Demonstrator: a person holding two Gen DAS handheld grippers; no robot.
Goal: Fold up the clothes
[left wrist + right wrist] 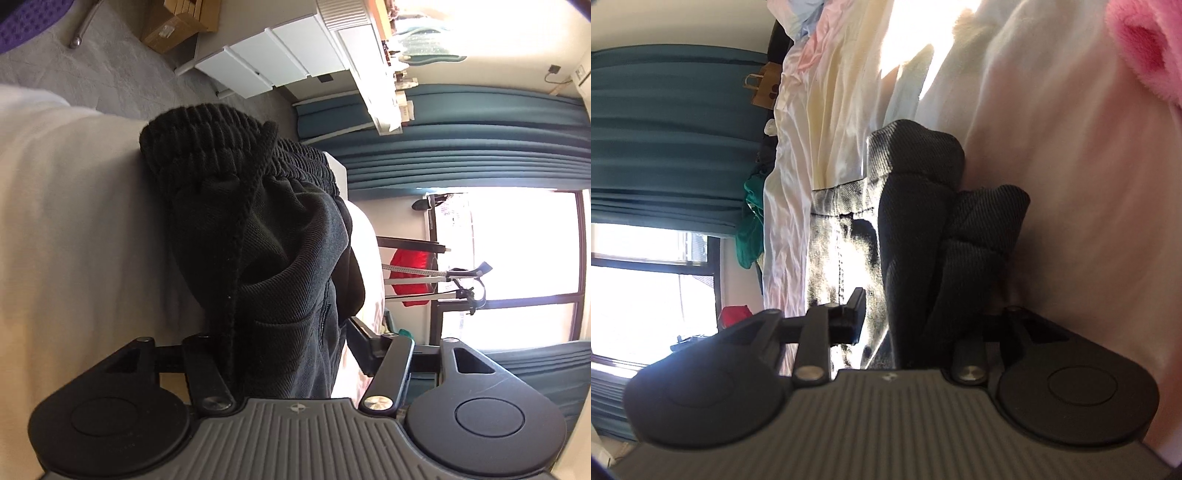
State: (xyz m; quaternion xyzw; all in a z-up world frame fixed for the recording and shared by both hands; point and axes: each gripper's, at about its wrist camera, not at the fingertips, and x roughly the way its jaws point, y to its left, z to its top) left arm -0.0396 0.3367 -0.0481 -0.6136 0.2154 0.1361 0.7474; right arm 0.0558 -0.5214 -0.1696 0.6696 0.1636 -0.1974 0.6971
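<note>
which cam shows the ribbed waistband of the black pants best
The left wrist view: the ribbed waistband fills the upper middle, ribs and bunching sharp. The right wrist view shows only dark folded fabric between its fingers, no waistband.

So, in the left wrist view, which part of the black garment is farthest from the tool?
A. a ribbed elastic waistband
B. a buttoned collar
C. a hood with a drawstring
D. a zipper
A: the far end of the black garment shows a thick ribbed waistband, gathered like elastic, lying against the cream bedding.
</note>
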